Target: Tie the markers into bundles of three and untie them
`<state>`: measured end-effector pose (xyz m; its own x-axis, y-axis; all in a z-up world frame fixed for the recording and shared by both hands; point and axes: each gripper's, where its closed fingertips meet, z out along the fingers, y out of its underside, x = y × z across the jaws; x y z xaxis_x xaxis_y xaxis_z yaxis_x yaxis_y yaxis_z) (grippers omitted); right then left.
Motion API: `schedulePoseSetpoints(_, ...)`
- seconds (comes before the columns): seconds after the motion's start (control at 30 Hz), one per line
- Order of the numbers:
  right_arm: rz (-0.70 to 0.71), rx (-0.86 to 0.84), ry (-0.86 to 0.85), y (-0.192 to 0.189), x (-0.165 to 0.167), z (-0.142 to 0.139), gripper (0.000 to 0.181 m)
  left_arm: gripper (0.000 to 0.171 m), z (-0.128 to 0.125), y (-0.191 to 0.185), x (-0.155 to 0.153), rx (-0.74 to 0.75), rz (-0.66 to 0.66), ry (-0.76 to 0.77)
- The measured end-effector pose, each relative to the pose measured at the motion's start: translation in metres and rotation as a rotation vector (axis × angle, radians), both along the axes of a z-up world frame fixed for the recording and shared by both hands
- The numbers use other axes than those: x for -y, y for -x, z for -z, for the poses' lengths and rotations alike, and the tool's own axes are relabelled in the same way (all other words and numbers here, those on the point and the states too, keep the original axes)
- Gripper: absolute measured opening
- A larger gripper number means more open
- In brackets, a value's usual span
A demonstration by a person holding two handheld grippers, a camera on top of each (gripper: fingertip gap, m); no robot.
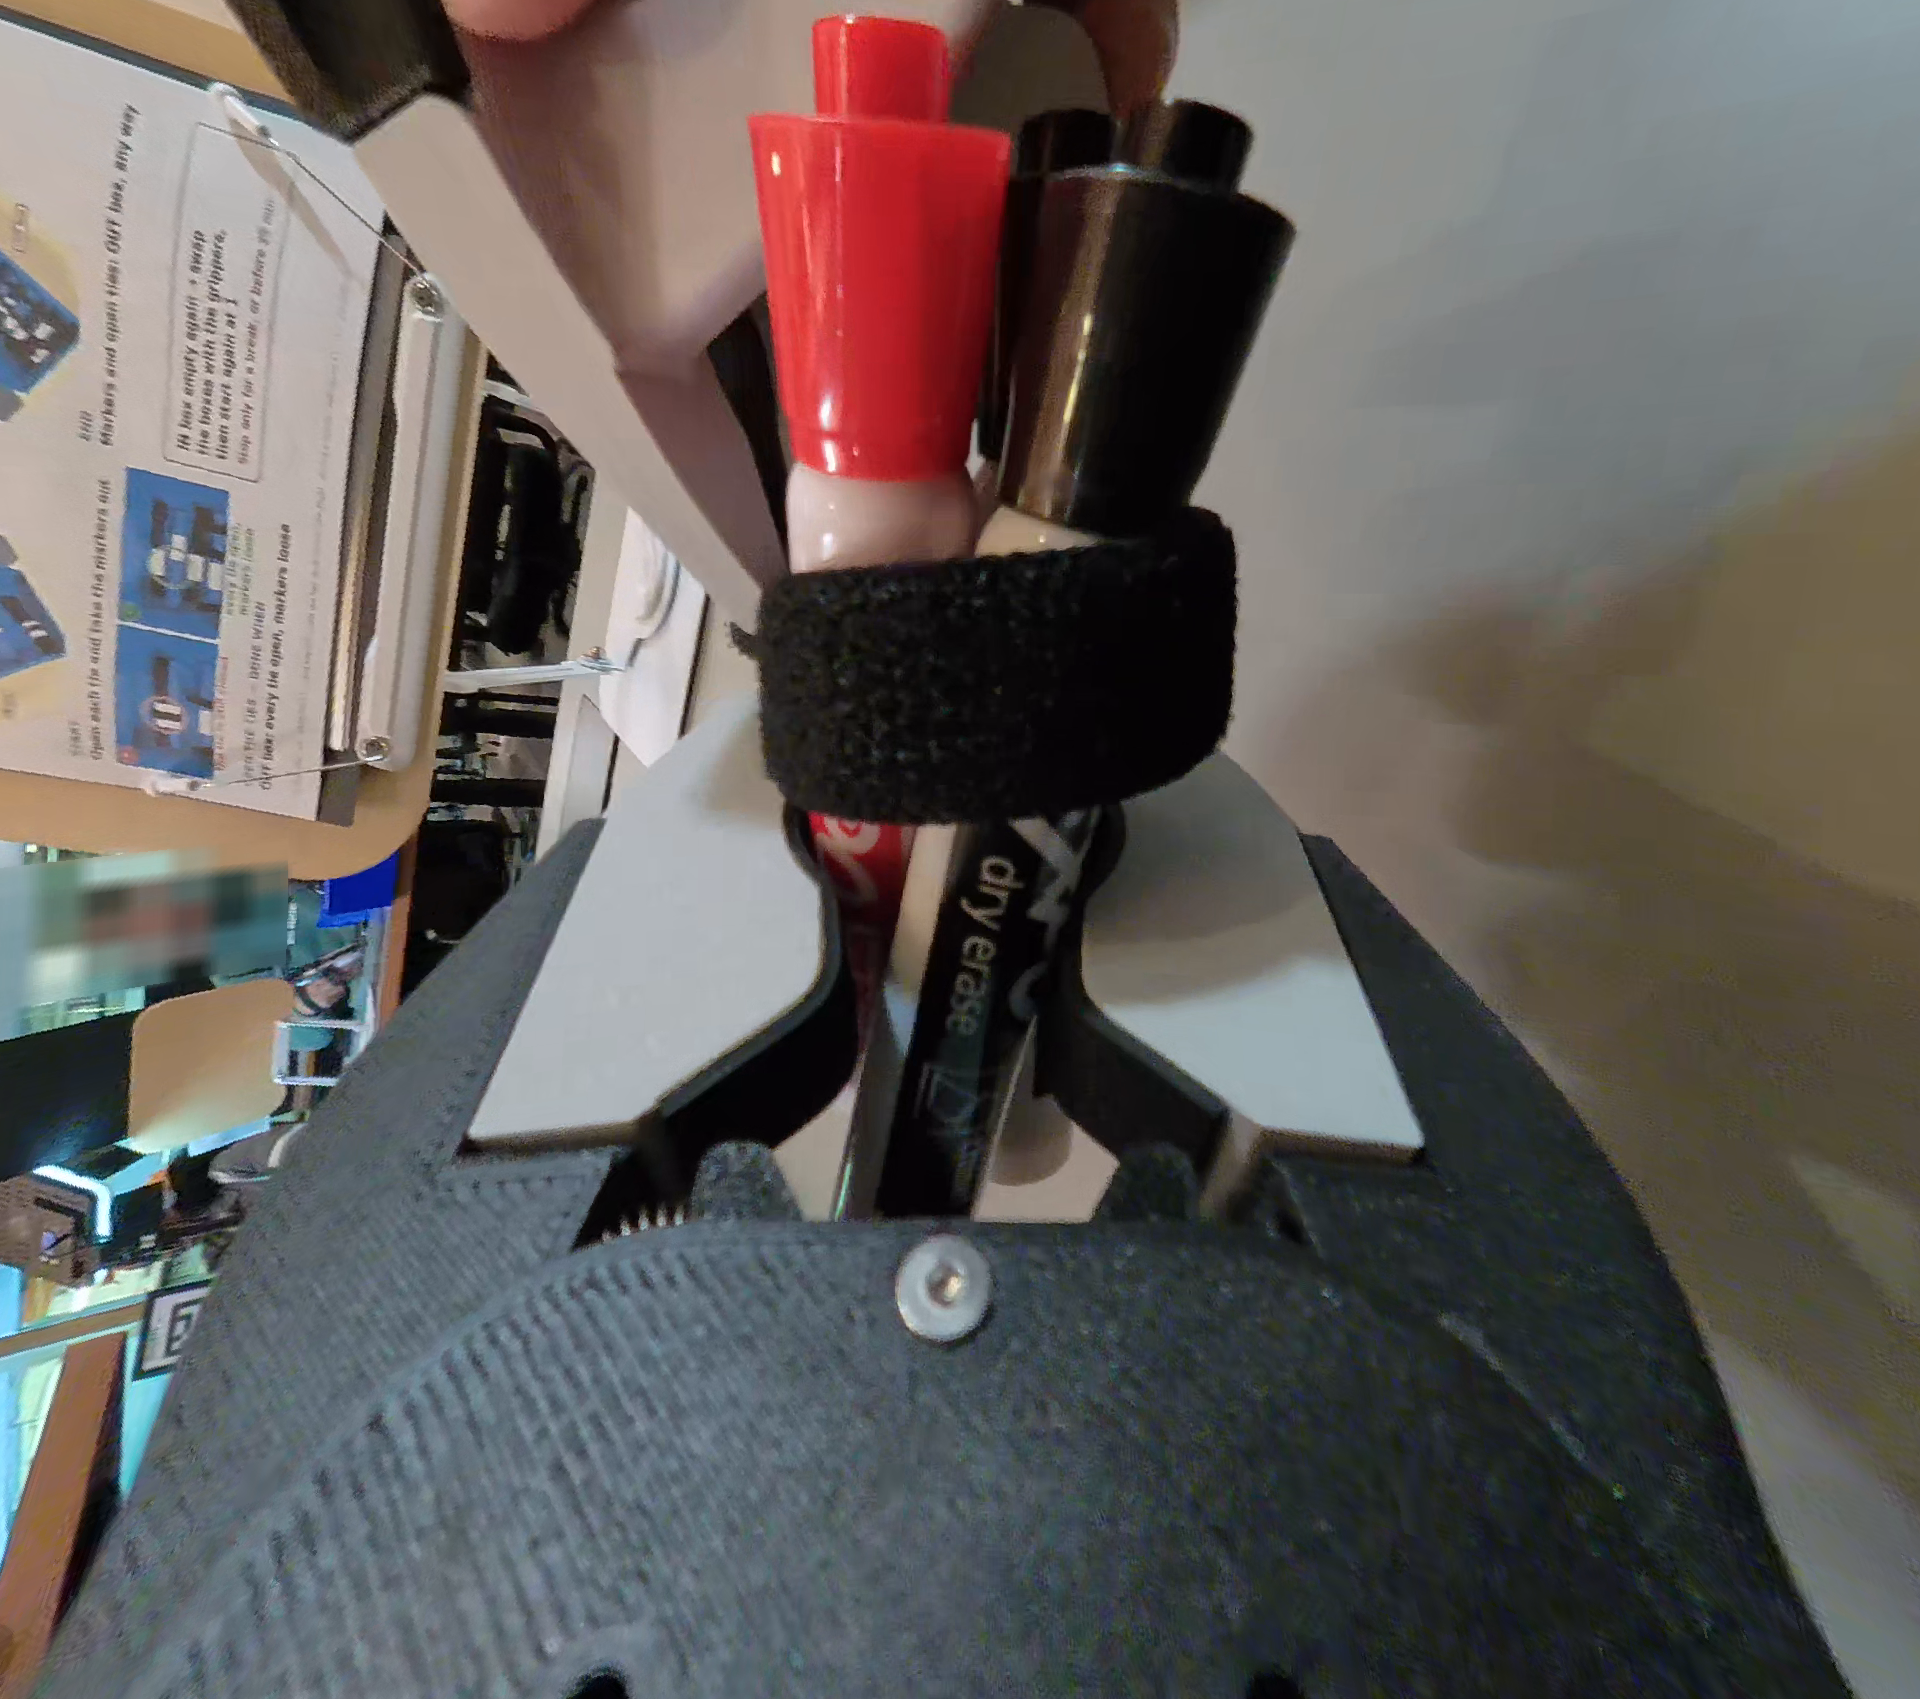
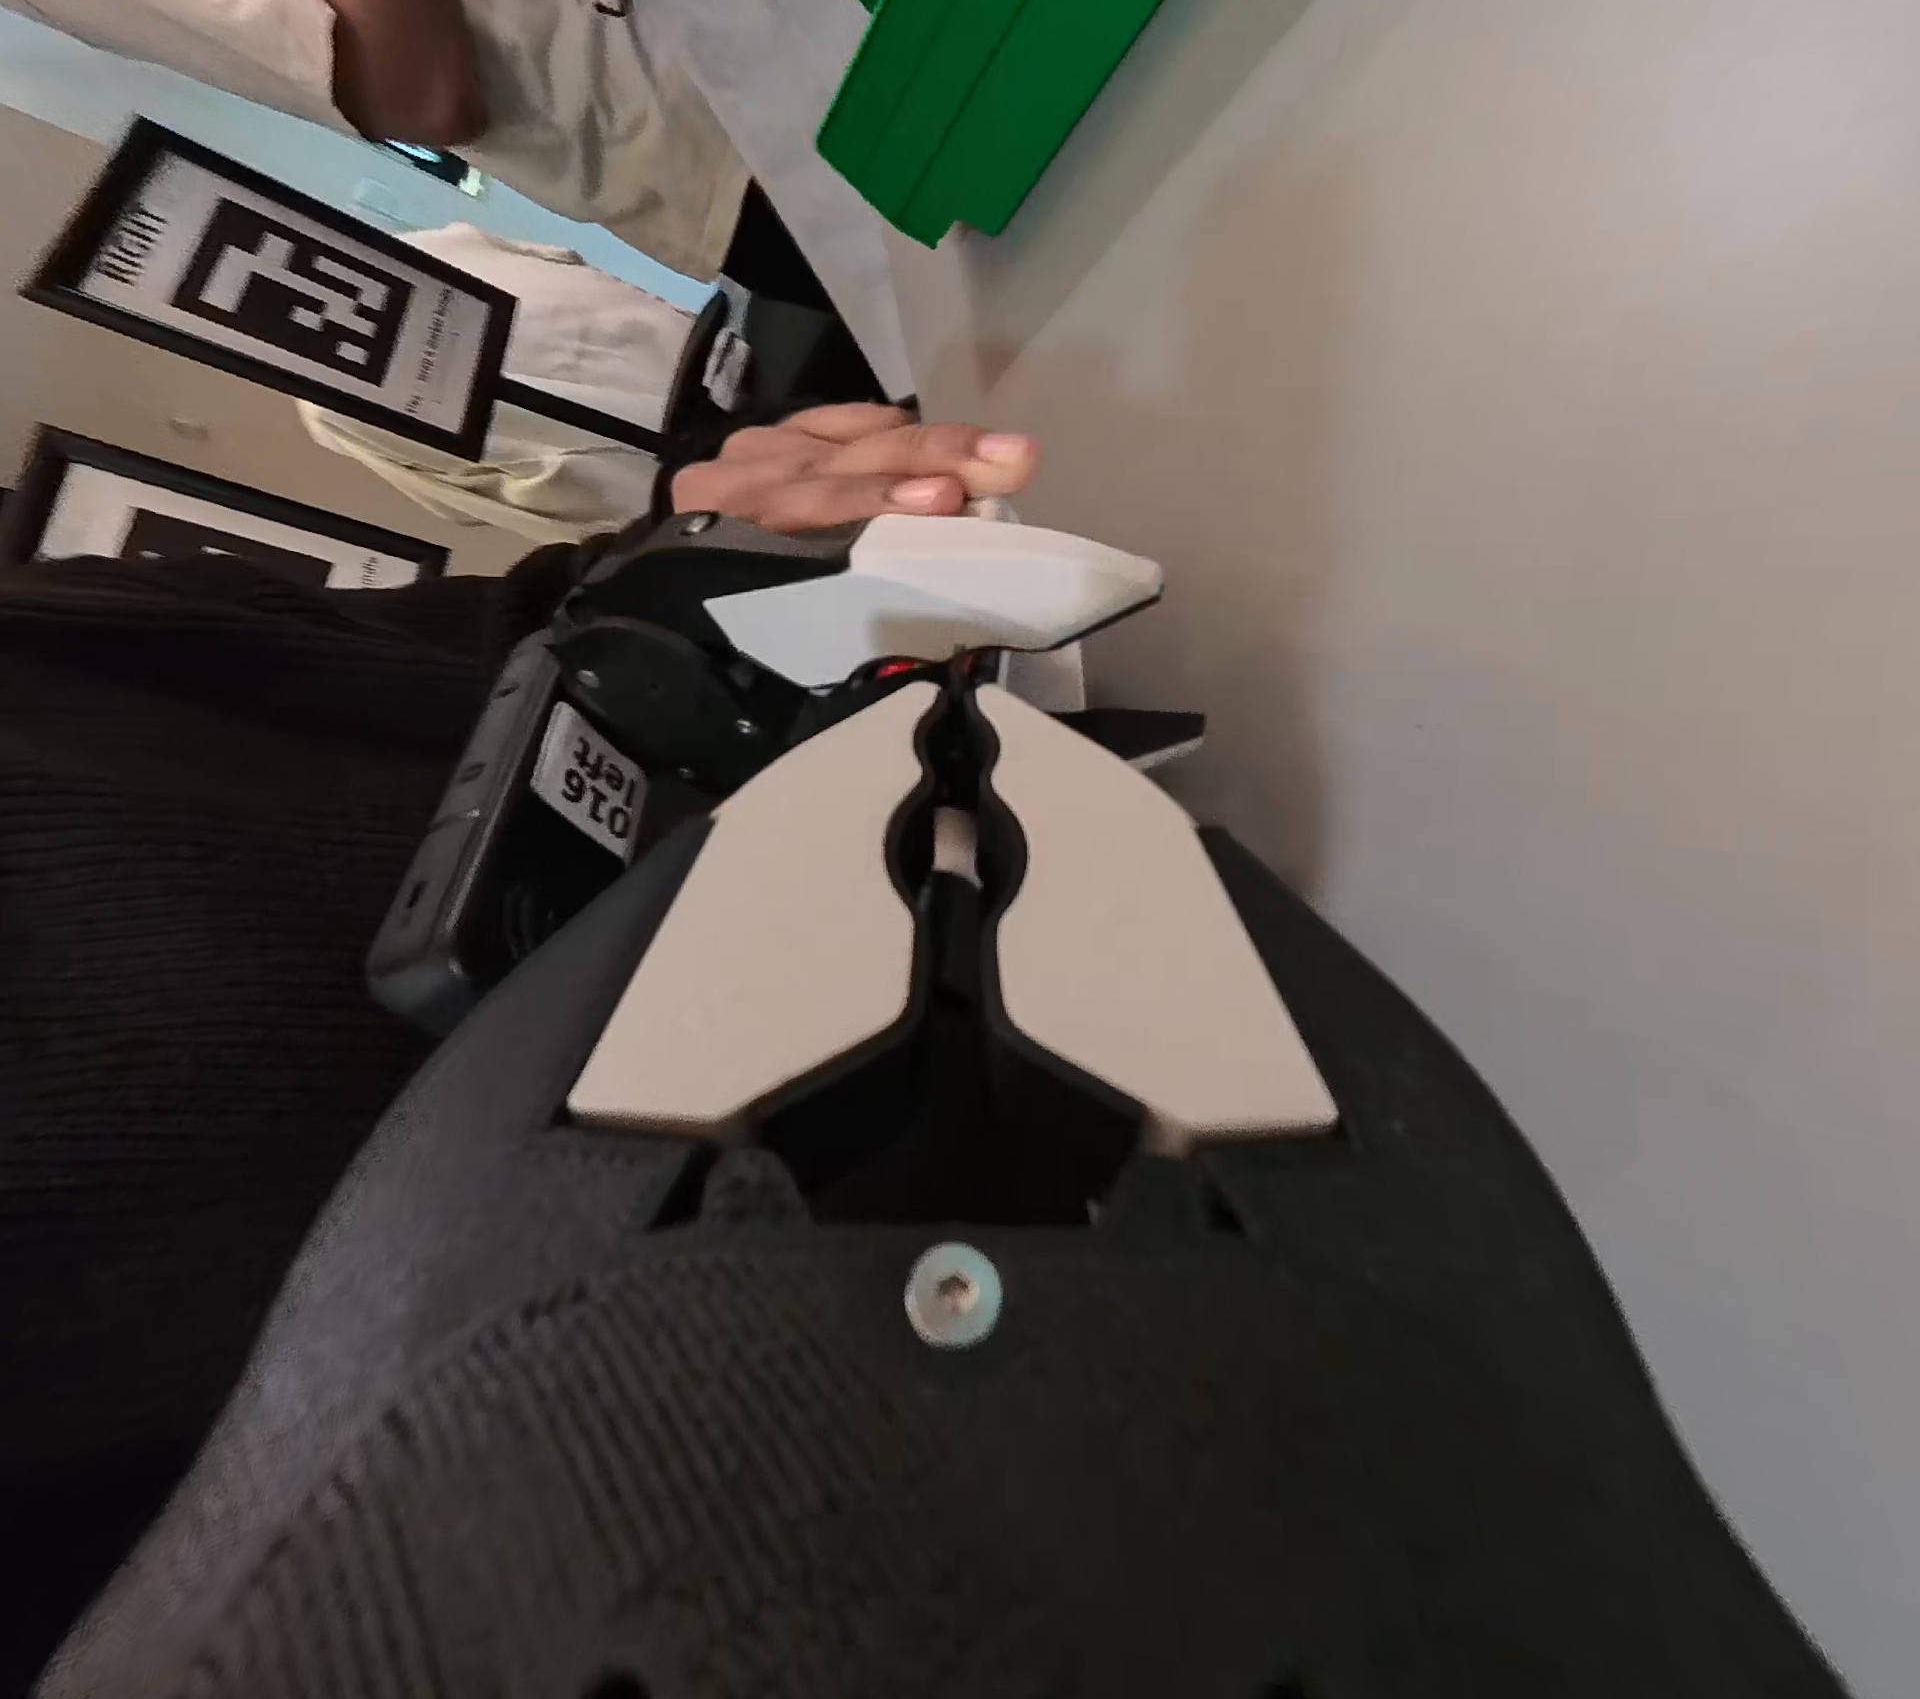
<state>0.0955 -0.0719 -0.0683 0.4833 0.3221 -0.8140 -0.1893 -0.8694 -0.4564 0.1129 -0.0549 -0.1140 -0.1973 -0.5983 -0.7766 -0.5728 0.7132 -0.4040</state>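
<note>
The left gripper (image 1: 951, 901) clamps a bundle of 3 markers (image 1: 997, 361), caps pointing away, a black strap (image 1: 997, 662) wrapped just past its fingertips. The right gripper (image 2: 956, 704), nearly closed, pinches the strap's thin end beside them.

The left gripper (image 1: 951, 828) clamps its pale fingers (image 1: 665, 953) round the bundle's shafts; the right gripper (image 2: 961, 699) (jaws nearly closed, pinching something thin) meets it tip to tip; a bare hand (image 2: 862, 470) rests atop the left one.
</note>
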Motion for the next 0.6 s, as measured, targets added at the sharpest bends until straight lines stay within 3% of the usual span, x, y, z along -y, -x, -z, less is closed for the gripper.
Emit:
schedulePoseSetpoints(0.2,-0.062,0.147,-0.022,0.0011,0.0058,0.003,0.002,0.044,0.002,0.0009,0.0056,-0.025,0.001,0.027)
schedulePoseSetpoints(0.6,-0.07,0.075,0.042,0.0032,0.0086,-0.0024,0.002,0.044,-0.0027,0.0001,0.0077,0.005,0.002,-0.013)
